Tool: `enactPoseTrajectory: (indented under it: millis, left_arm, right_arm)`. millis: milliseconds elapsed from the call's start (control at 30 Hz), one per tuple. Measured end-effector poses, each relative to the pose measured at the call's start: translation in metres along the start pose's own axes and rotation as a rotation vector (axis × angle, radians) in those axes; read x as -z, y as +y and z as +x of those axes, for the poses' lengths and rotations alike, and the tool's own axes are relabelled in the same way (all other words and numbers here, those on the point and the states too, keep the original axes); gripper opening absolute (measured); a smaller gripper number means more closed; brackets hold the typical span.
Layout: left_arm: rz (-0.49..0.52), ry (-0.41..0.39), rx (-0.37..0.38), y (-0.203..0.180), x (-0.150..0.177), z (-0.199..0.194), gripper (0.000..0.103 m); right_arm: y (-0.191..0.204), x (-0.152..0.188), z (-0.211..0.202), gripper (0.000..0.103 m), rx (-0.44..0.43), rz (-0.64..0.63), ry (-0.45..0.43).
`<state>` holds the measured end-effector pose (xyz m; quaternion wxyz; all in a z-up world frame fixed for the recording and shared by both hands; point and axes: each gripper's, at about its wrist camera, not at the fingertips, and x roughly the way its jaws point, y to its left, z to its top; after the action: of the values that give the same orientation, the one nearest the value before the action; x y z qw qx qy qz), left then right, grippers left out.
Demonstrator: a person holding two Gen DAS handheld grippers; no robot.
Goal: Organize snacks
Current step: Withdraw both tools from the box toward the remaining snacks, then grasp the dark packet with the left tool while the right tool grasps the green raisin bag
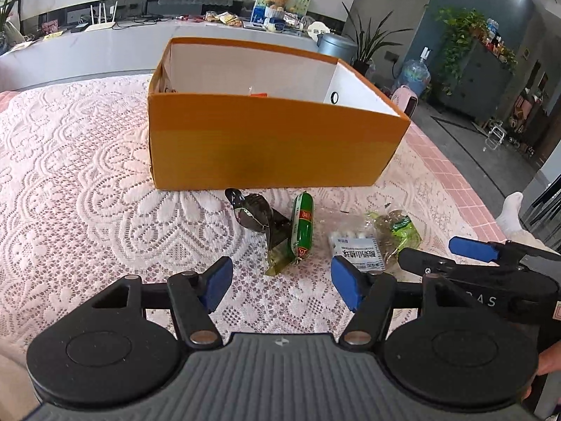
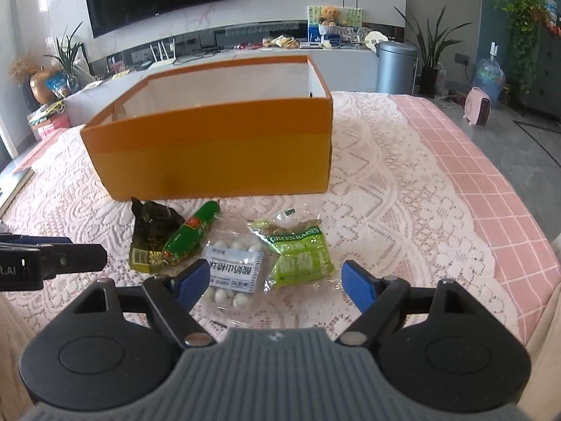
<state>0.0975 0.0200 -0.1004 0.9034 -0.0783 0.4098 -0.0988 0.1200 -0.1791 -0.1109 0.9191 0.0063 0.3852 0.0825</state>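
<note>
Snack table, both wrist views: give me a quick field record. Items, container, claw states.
container: orange cardboard box, open top, upright on lace tablecloth
box contents: mostly hidden; cannot tell
snacks outside box: four, in a row in front of it
item 1: dark vacuum-packed snack
item 2: green sausage stick, lying on item 1
item 3: clear pack of white balls
item 4: green raisin bag
left claw: open, empty
right claw: open, empty, above items 3 and 4
</note>
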Motion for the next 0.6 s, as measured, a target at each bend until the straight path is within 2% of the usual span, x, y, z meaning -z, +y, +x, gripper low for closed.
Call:
enactPoseTrajectory:
  millis: [33,100,167,467,600]
  left_arm:
    - [0.0,0.004,-0.004,0.0,0.0,0.002,0.076]
    - [-0.003,0.016,-0.018,0.0,-0.002,0.008,0.065]
    - [-0.017,0.024,-0.031,0.001,-0.006,0.015,0.062]
    - [-0.119,-0.003,-0.063,0.009,-0.023,0.046,0.062]
    - [-0.13,-0.006,-0.081,0.012,-0.027,0.063,0.062]
  right_arm:
    - [-0.001,0.0,0.003,0.08,0.007,-0.004,0.002]
    - [-0.002,-0.002,0.007,0.08,0.012,-0.007,0.007]
    - [-0.006,-0.006,0.013,0.079,0.011,0.0,0.011]
    - [-0.012,-0.012,0.037,0.078,0.0,-0.02,0.011]
    - [-0.013,-0.011,0.046,0.077,-0.002,-0.032,0.01]
